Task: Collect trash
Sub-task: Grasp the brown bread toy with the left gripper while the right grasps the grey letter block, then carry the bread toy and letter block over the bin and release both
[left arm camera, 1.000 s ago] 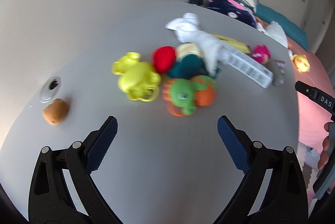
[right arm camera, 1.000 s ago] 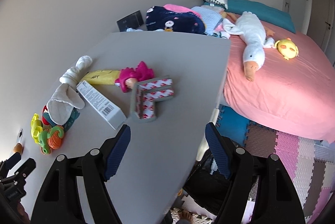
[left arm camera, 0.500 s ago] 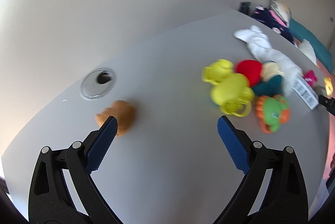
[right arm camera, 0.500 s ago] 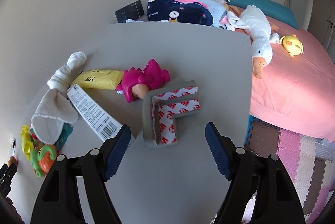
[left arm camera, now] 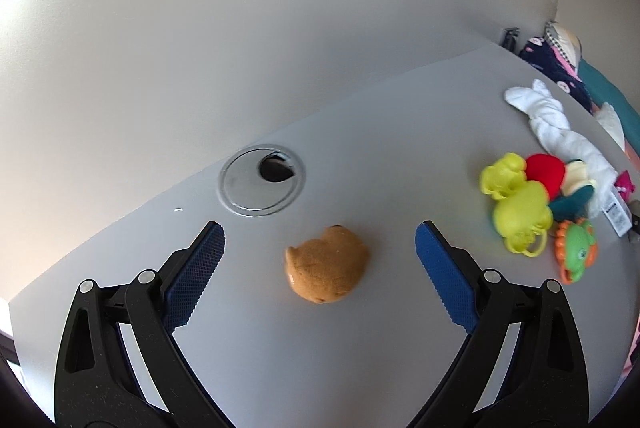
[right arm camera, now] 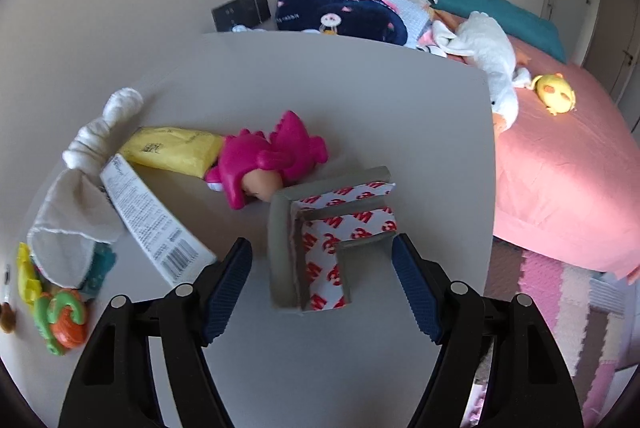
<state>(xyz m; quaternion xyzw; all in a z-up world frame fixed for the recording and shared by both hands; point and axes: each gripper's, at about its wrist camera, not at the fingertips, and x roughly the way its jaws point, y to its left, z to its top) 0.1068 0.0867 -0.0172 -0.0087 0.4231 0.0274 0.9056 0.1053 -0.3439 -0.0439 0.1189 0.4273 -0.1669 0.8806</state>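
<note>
On a grey table lies a small brown lump, like a toy or a scrap. My left gripper is open with its blue pads either side of the lump, not touching it. My right gripper is open around a grey foam corner guard with red-printed white backing. Behind it lie a pink doll, a yellow packet, a long white box with a barcode and a white cloth.
A silver cable grommet sits in the table behind the brown lump. A pile of plastic toys lies to the right. The table's edge borders a pink bed with plush toys. Foam mats cover the floor.
My left gripper has swung left from the toy pile to the brown lump, which now lies between its pads. My right gripper has moved forward over the table onto the corner guard.
</note>
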